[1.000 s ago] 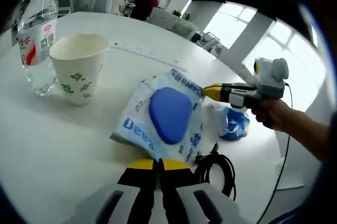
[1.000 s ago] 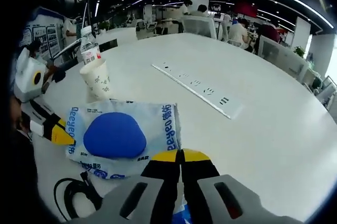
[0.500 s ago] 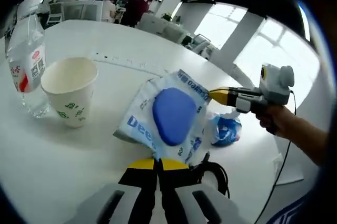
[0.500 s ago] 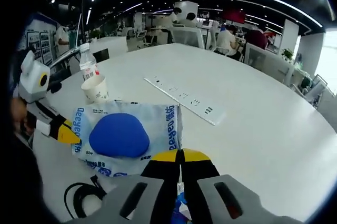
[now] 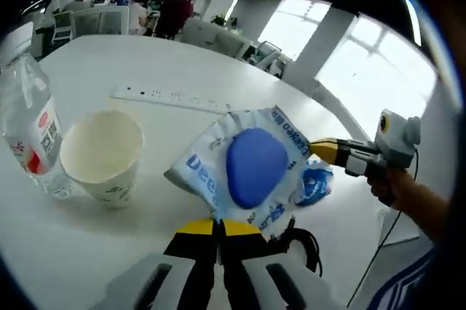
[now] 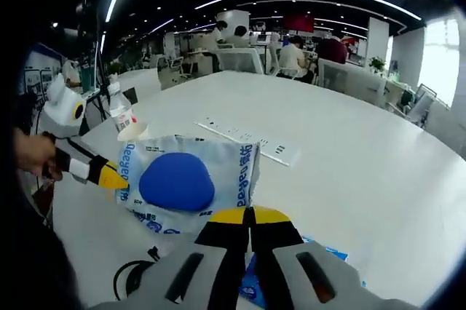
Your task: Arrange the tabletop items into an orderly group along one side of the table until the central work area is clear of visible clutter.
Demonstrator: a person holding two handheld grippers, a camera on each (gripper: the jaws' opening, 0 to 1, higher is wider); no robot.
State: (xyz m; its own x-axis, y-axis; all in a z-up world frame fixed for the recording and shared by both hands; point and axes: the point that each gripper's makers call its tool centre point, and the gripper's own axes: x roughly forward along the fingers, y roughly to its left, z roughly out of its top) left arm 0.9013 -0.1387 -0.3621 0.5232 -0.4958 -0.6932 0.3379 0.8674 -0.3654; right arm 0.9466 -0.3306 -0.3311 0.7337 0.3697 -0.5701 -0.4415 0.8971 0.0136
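The left gripper [image 5: 218, 228] has grey moulded plastic jaw bodies with black inner faces and yellow tips. The right gripper [image 6: 249, 217] is built alike, grey, black and yellow. In the left gripper view a thin black cable [image 5: 384, 241] hangs below the right gripper's handle, apparently plugged into it.

the white wipes pack [image 5: 244, 172] with the blue lid carries blue lettering — "dee" reads in the left gripper view. the water bottle [image 5: 29, 135] has a red-and-white label with a qr code — its small print is unreadable.
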